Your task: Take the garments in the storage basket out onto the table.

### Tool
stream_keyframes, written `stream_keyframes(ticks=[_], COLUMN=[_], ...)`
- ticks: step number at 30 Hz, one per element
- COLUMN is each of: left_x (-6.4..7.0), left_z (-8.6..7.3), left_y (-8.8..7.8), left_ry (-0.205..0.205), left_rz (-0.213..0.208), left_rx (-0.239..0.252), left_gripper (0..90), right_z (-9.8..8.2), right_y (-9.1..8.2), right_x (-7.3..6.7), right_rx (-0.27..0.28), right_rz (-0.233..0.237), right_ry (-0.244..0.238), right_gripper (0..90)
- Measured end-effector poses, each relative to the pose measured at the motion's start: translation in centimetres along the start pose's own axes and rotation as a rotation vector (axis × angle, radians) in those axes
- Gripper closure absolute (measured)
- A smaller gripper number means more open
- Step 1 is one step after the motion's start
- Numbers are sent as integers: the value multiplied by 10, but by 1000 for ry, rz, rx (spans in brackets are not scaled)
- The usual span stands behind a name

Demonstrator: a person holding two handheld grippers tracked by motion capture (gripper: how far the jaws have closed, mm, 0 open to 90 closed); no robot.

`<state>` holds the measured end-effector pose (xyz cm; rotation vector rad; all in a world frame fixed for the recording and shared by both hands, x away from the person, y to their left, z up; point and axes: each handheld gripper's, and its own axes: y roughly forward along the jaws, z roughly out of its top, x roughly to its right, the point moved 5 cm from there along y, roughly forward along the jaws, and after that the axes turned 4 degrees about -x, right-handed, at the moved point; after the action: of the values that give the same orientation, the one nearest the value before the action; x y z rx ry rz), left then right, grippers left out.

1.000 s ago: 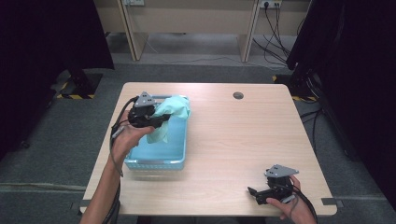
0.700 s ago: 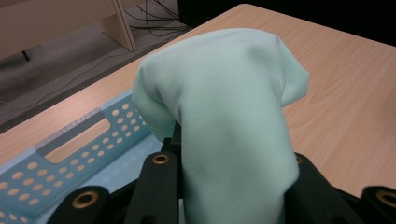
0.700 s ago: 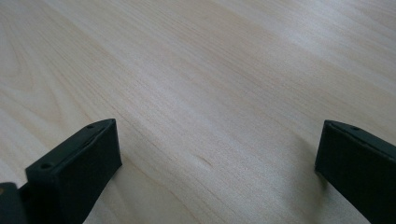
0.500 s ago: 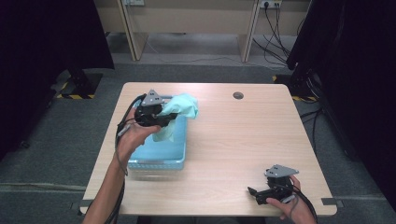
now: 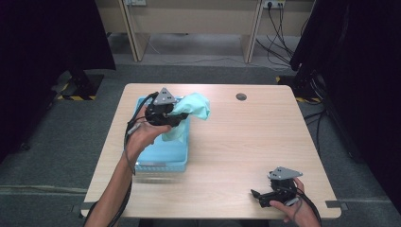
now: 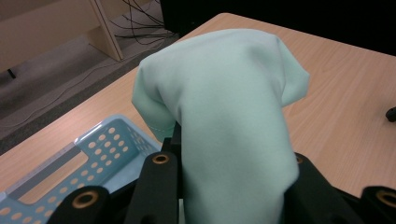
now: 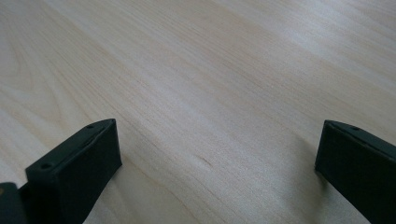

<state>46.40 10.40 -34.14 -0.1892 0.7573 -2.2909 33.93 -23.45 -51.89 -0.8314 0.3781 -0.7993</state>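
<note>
High view: the left tool [image 5: 176,115] is clenched on a pale green cloth [image 5: 194,106], held above the far right corner of the blue basket [image 5: 163,158] on the bench [image 5: 246,142]. In the left gripper view the cloth [image 6: 224,121] drapes over the jaws and hangs clear of the basket's [image 6: 93,149] perforated rim. So the lift out looks done; what seems left is carrying the cloth to the open bench and laying it down. The visible part of the basket holds nothing else. The right tool [image 5: 270,195] rests near the bench's near right edge, released, its jaws wide apart over bare wood.
</note>
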Motion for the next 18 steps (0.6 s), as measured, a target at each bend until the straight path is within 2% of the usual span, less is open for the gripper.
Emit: stream_keyframes(ticks=[6,18], left_x=[11,30], left_z=[7,17], left_y=[9,24], left_ry=[19,61], left_rz=[-33,-72], left_rx=[-8,-31], left_gripper=[705,704], right_z=[0,0], right_y=[0,0], right_x=[0,0], right_rx=[0,-1], right_rz=[0,0], right_ry=[0,1], right_gripper=[3,3])
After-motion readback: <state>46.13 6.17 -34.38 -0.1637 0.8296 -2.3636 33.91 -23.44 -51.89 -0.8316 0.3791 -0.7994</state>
